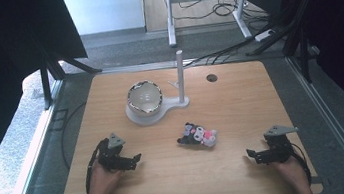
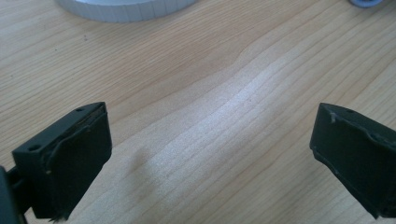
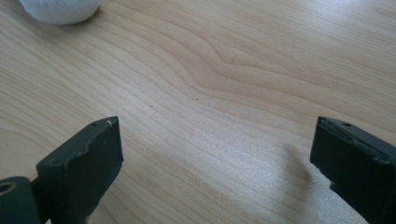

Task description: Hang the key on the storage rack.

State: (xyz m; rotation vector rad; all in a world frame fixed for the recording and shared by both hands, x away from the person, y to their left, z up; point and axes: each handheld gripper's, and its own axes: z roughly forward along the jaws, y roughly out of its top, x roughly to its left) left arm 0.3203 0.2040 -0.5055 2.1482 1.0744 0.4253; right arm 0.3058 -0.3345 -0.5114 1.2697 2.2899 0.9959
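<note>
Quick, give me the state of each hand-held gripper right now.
Left hand-held gripper: open, holding nothing, over bare table.
Right hand-held gripper: open, holding nothing, over bare table.

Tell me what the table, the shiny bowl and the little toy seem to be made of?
Table: pale wood or wood-look laminate, matt, with visible grain lines. Bowl: probably polished metal or glazed ceramic, since its inside mirrors light. Toy: likely soft plush, black, white and pink, with a lumpy shape; too small to be sure.
</note>
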